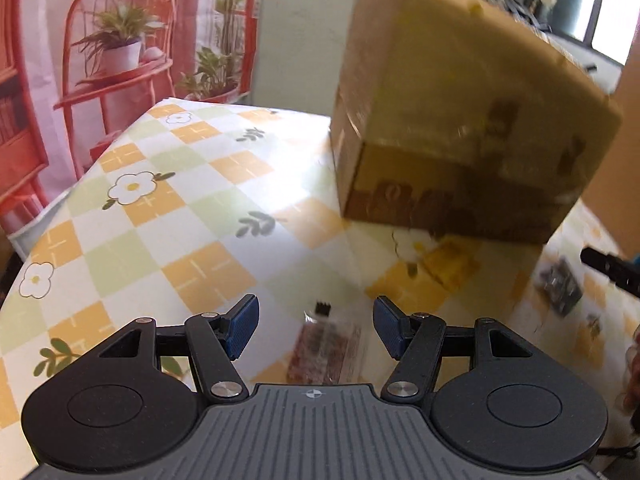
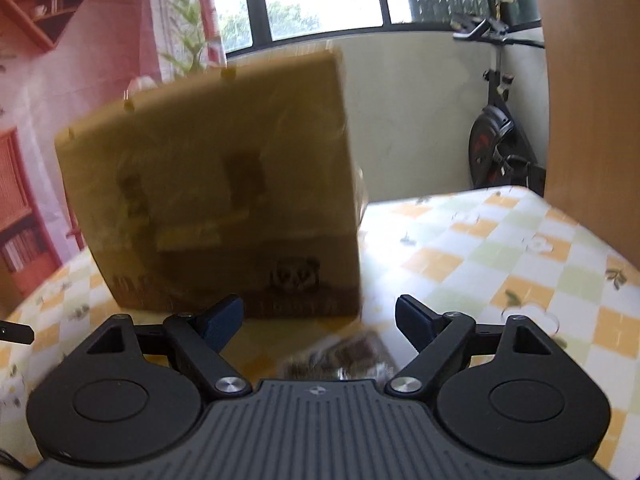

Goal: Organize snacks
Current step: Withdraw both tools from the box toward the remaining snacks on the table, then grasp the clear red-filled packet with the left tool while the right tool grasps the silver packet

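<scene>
A tall brown cardboard box (image 1: 460,128) stands on the checked tablecloth (image 1: 168,208), ahead and right of my left gripper (image 1: 316,326). That gripper is open, and a clear-wrapped reddish-brown snack (image 1: 326,350) lies on the cloth just below its blue pads, untouched. A yellow packet (image 1: 450,266) lies at the box's foot and a dark grey packet (image 1: 560,286) further right. In the right wrist view the same box (image 2: 216,184) fills the left half. My right gripper (image 2: 319,320) is open over a dark wrapped snack (image 2: 344,356) lying low between its fingers.
A black tip of the other gripper (image 1: 608,266) enters at the right edge. A wooden panel (image 2: 592,100) rises on the right and an exercise bike (image 2: 500,132) stands beyond the table's far edge. A red plant backdrop (image 1: 112,60) hangs left.
</scene>
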`<state>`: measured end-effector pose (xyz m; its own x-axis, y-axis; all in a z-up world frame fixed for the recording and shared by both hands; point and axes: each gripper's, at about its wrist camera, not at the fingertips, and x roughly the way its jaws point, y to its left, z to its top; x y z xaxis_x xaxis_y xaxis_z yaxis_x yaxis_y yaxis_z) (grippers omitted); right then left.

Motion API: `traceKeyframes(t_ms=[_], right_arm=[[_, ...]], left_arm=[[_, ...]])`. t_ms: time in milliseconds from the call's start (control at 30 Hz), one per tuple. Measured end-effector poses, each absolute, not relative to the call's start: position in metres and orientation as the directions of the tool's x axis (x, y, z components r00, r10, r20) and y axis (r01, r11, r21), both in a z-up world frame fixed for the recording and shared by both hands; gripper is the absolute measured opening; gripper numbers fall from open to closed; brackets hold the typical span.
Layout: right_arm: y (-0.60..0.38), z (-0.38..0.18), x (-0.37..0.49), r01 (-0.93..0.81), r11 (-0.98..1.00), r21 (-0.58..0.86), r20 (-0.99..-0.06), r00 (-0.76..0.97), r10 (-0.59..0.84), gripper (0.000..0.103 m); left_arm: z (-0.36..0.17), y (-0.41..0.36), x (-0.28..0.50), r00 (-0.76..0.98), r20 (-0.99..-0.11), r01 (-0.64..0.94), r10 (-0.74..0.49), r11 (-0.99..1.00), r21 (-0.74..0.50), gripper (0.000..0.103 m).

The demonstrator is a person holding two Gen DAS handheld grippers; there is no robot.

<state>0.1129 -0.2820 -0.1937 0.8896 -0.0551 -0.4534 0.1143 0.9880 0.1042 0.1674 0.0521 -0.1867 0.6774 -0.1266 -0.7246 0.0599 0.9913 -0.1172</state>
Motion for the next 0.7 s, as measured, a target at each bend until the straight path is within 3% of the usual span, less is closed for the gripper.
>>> traceKeyframes(t_ms=[333,500,700], right_arm=[[-0.281,-0.217,0.114,0.147,0.982,0.117,-0.476,0.876,-0.074,0.085],[-0.285,-0.224,0.124,0.162,0.977,0.137,-0.547,0.835,-0.062,0.084],[-0.304,-0.228,0.123,0.218,0.945,0.243,-0.555,0.830,-0.049,0.084]], left_arm=[[-0.212,0.049,0.161,0.654,-0.750,0.025,-0.096,0.994,-0.106,0.066],[-0.214,0.040,0.151,0.672,-0.738,0.027,-0.065,0.998,-0.063,0.067],[-0.217,0.022,0.143,0.682,-0.732,0.038,-0.017,0.999,0.011,0.069]])
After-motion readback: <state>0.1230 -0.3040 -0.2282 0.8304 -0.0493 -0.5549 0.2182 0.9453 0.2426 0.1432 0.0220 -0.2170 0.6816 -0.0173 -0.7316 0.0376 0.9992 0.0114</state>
